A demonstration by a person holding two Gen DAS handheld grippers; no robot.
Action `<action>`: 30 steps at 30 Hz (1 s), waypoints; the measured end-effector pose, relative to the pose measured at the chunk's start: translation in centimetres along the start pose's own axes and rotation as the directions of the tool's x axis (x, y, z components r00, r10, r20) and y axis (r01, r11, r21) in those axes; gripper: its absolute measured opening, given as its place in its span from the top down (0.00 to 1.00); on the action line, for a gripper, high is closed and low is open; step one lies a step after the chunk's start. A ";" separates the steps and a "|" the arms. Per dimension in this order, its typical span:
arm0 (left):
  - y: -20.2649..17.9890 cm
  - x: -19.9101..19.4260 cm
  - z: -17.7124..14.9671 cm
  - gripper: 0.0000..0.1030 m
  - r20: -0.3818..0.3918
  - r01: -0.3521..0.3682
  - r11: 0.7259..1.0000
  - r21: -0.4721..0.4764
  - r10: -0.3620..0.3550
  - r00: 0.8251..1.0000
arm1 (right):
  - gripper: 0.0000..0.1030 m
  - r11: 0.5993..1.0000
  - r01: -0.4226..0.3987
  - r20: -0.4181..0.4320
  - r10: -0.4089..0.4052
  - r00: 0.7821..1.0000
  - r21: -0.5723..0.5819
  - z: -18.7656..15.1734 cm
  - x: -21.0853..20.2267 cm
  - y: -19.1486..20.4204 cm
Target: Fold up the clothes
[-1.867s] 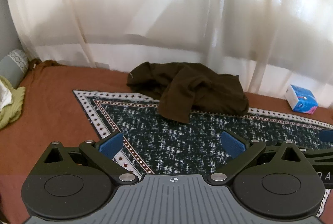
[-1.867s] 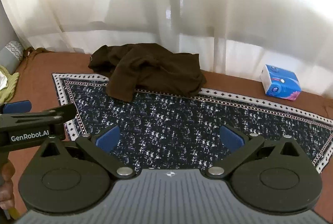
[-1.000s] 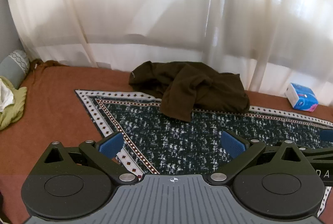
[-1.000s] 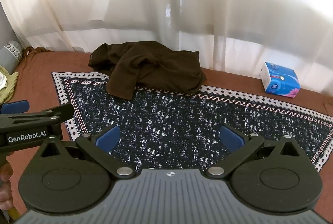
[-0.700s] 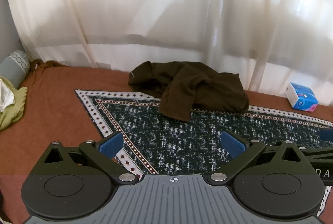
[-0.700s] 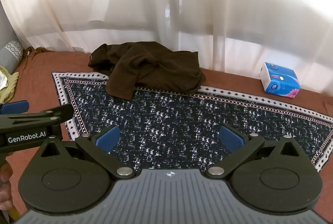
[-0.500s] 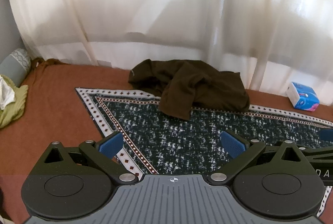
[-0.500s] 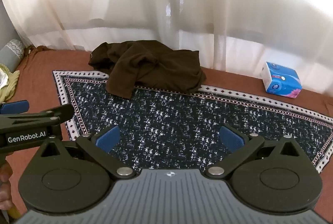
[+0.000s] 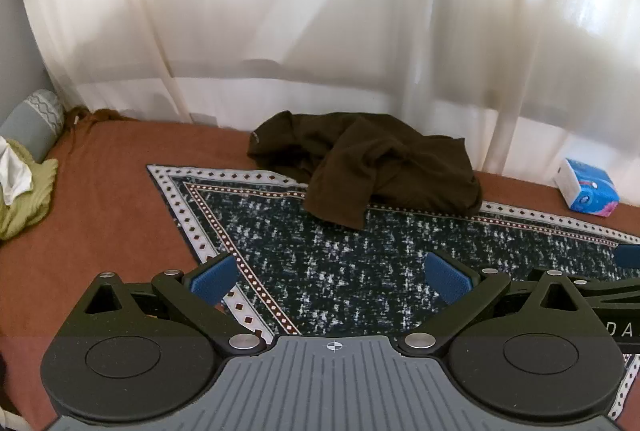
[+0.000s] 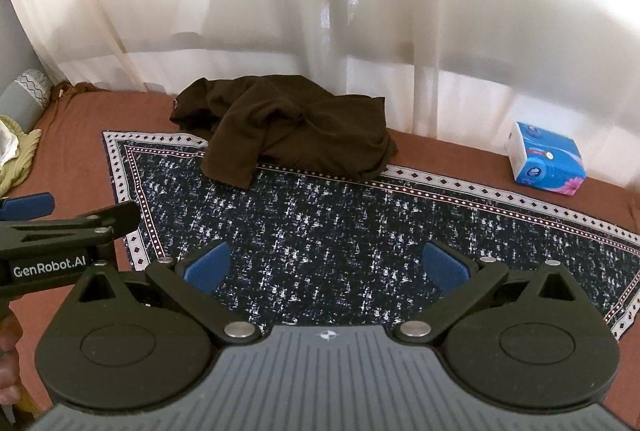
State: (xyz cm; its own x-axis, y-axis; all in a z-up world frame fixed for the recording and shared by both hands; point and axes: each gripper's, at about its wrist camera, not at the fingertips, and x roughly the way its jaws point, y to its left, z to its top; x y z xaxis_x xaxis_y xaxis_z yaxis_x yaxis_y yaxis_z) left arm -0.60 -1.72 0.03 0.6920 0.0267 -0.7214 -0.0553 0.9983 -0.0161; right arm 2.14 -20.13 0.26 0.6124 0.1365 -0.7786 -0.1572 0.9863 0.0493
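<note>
At the far left a grey pillow (image 9: 34, 121) sits in the corner, with a green cloth (image 9: 26, 197) and something white on it just in front. They lie on a brown blanket (image 9: 104, 199) that covers the whole surface. A dark patterned rug (image 10: 360, 231) with a white diamond border is spread over the blanket. The left gripper (image 9: 330, 277) hangs over the rug's left corner, jaws spread wide and holding nothing. Its blue pads (image 9: 212, 279) stand well apart. In the right wrist view its side shows at the left edge, with the label "GenRobot.AI".

The brown garment (image 9: 368, 167) lies crumpled at the rug's far edge, partly on the border and partly on the blanket behind. One flap hangs forward onto the dark pattern. It lies well ahead of both grippers, touched by neither. White curtains (image 9: 320, 11) hang behind it, along the whole back.

The right gripper (image 10: 328, 267) hangs over the middle of the rug, jaws also wide and empty. Far right, a blue tissue pack (image 10: 546, 159) stands on the blanket beyond the rug, near the curtains.
</note>
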 end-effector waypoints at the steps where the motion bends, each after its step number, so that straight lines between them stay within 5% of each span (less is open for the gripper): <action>1: 0.1 0.0 0.0 0.00 0.000 0.001 1.000 0.001 -0.001 1.000 | 0.01 1.000 -0.001 -0.001 0.001 1.000 0.000 0.0 0.0 -0.1; 17: 0.5 2.6 1.7 0.00 -0.015 -0.020 1.000 -0.005 0.020 1.000 | 0.01 0.999 -0.035 -0.008 0.035 0.999 -0.038 1.5 2.8 -0.7; 30: 1.2 18.7 5.5 0.01 -0.084 0.061 0.994 0.092 -0.053 0.995 | 0.02 0.992 0.015 0.051 -0.009 0.999 -0.128 5.4 14.8 -0.8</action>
State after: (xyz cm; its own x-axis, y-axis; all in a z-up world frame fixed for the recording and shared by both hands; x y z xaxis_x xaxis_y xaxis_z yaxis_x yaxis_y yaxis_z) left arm 16.25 0.24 -9.72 0.6308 -0.0311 -0.7753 0.0539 0.9985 0.0037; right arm 15.50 -18.36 -7.92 0.6524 0.1325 -0.7462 -0.2456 0.9684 -0.0427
